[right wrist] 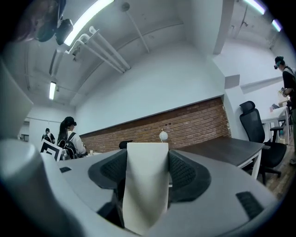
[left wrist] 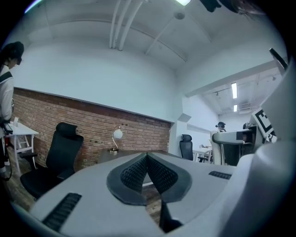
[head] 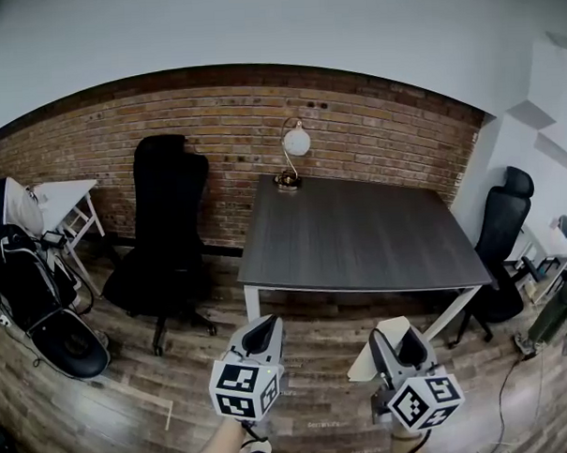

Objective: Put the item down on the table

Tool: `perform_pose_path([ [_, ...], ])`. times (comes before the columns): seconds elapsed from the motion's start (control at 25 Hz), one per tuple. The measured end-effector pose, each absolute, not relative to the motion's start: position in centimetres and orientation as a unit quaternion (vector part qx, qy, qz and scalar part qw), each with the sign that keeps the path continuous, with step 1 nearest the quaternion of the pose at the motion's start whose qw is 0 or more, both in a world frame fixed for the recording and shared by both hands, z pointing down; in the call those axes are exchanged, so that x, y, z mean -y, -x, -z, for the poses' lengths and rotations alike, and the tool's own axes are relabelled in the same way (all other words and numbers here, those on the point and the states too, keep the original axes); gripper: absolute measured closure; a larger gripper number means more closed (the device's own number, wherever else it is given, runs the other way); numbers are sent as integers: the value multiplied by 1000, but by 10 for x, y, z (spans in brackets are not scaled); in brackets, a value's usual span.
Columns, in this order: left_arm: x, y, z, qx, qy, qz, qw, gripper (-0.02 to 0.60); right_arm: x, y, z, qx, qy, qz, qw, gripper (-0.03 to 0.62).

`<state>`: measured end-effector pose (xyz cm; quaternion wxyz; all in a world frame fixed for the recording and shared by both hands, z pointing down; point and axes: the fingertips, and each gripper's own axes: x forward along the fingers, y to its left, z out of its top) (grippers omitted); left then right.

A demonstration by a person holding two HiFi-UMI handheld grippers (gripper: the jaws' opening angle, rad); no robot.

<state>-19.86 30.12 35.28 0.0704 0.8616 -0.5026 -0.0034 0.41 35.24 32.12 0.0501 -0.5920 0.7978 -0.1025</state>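
Letting go now drops the pale item [right wrist: 145, 194] on the floor [head: 160, 395], you're short of the worktop [head: 359, 236]; right gripper [right wrist: 147, 162] clamps it, left gripper [left wrist: 147, 169] has jaws together.

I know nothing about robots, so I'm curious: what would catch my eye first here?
Probably the two hand-held grippers low in the head view: the right gripper clamps a pale, flat-sided item, while the left gripper is shut and empty. Ahead, a dark table stands before a red brick wall, with a globe lamp at its far edge and a black office chair to its left.
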Motion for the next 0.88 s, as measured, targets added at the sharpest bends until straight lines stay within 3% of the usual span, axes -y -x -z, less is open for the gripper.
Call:
perform_pose_path([
  [0.4, -306, 174, -361, 514, -855, -2, 69, 563, -349, -26, -332, -809, 575, 113, 45, 298],
  [0.88, -223, 127, -356, 503, -863, -7, 44, 563, -273, -69, -333, -801, 587, 107, 48, 298],
])
